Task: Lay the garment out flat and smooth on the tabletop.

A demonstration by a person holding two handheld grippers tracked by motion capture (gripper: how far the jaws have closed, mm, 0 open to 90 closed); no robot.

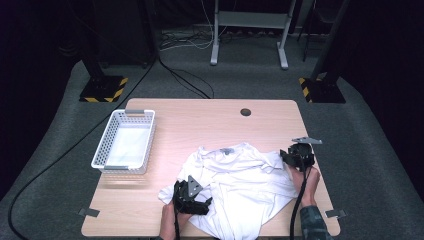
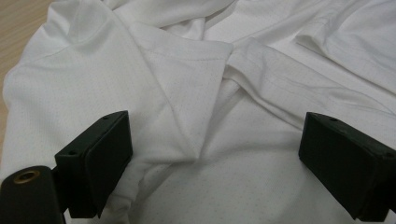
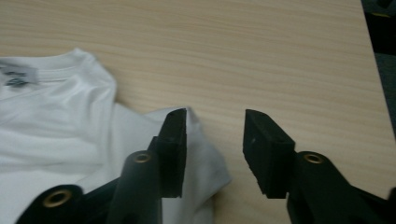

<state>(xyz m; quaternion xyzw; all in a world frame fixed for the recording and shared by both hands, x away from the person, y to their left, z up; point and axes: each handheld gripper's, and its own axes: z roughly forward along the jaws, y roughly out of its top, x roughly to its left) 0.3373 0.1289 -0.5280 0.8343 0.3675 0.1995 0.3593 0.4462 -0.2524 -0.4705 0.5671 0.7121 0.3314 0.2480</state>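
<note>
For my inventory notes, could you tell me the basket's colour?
White; the basket shows best in the high view.

A white T-shirt (image 1: 235,182) lies crumpled on the near half of a light wooden table (image 1: 200,122), its collar label turned toward the far edge. A person's left gripper (image 1: 192,197) rests on the shirt's near left corner, while the right gripper (image 1: 296,156) sits at the garment's right edge, cable trailing back along the forearm. A white plastic basket (image 1: 125,141) stands well apart at the table's left side.
</note>
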